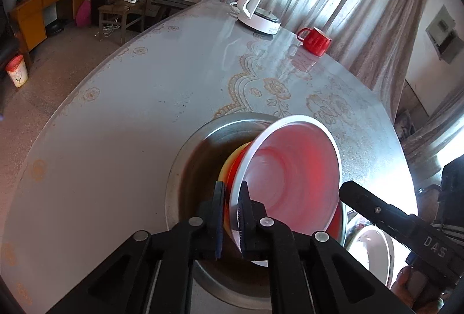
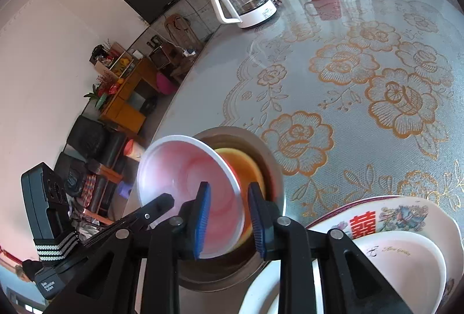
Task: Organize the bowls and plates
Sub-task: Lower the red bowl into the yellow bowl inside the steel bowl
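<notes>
The table point(image 1: 121, 116), covered with a grey flowered cloth, fills both views. A steel basin point(image 1: 185, 169) sits on it, just ahead of both pairs of fingers. A red bowl point(image 1: 290, 169) with a white rim is held tilted over the basin, its rim pinched between the pressed-together fingers of the left gripper point(image 1: 231, 224); a yellow dish point(image 1: 227, 169) is seen under it inside the basin. The right gripper point(image 2: 229, 221) is parted, its blue pads point(image 2: 203, 218) standing either side of the bowl's rim without pressing it. A stack of white plates point(image 2: 406, 253) lies right of the right fingers. A kettle point(image 1: 261, 9) and a red mug point(image 1: 316, 41) stand far beyond the fingers.
</notes>
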A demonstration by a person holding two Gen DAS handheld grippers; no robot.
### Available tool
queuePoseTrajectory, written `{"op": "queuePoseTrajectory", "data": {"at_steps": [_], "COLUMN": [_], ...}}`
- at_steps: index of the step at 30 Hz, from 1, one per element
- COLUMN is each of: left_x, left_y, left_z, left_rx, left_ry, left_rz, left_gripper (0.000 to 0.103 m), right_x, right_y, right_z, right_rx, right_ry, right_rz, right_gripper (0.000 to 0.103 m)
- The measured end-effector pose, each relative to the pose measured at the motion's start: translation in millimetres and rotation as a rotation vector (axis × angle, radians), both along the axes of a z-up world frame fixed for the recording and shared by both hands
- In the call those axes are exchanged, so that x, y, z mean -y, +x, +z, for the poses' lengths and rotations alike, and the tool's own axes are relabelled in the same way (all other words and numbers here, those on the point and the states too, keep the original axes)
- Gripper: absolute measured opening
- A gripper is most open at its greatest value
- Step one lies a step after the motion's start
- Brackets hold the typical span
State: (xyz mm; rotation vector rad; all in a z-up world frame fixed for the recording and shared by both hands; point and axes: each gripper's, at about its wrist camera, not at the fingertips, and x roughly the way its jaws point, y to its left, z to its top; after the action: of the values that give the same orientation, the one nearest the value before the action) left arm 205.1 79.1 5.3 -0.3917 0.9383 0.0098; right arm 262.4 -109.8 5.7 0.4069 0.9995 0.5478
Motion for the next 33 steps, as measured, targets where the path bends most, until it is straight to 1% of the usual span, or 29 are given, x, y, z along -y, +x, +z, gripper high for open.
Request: {"op": "queuePoseTrajectory", "data": {"at_steps": [4,6,8,10,13,15,17,20,24,33], "left_x": [5.4,5.1,4.9,5.6,4.2,6.1,6.4,8.0,12.1,15.7], "left_y": [2.5,5.0,5.9,4.2,2.5,-0.4,-1.7,-3.8,-8.1,-19.4], "left_z": [-1.3,-3.5,-5.1,-7.0,-13.3,-13.2,-12.7,-12.6,-11.3,-8.8], "left_rx": [0.005,-0.003,-0.005,-0.003,-0.022,-0.012,-0.010,0.004,0.021,0.063], "left_ry": [0.068,0.081,0.093,0.109,0.087,0.110,0.109,0.128,0.165,0.220], "left_rz": [0.000,0.004,0.010,0.004,-0.001,0.002,0.003,0.002,0.001,0.014], "left_gripper": [0.007,0.008,0.008,0.008,0.009,0.009,0.009,0.009,0.009,0.011], "right_x": [-2.0,-4.5,-9.1,-13.0,-17.2,-20.8,-25.5,-30.1,-31.4,-34.9], "right_y": [0.2,1.2,1.2,1.7,1.0,0.1,-1.3,-4.1,-7.0,-11.5], "right_z": [0.4,1.1,2.7,1.9,-0.6,-2.3,-4.5,-7.5,-8.0,-9.9], "right_rx": [0.015,0.024,0.049,0.059,0.072,0.076,0.083,0.092,0.105,0.127], "right_ry": [-0.035,-0.051,-0.087,-0.120,-0.159,-0.170,-0.192,-0.220,-0.230,-0.251], "right_rz": [0.001,0.002,0.008,0.013,0.024,0.039,0.051,0.060,0.062,0.071], "right_gripper": [0.027,0.027,0.027,0.025,0.025,0.025,0.025,0.024,0.024,0.024]}}
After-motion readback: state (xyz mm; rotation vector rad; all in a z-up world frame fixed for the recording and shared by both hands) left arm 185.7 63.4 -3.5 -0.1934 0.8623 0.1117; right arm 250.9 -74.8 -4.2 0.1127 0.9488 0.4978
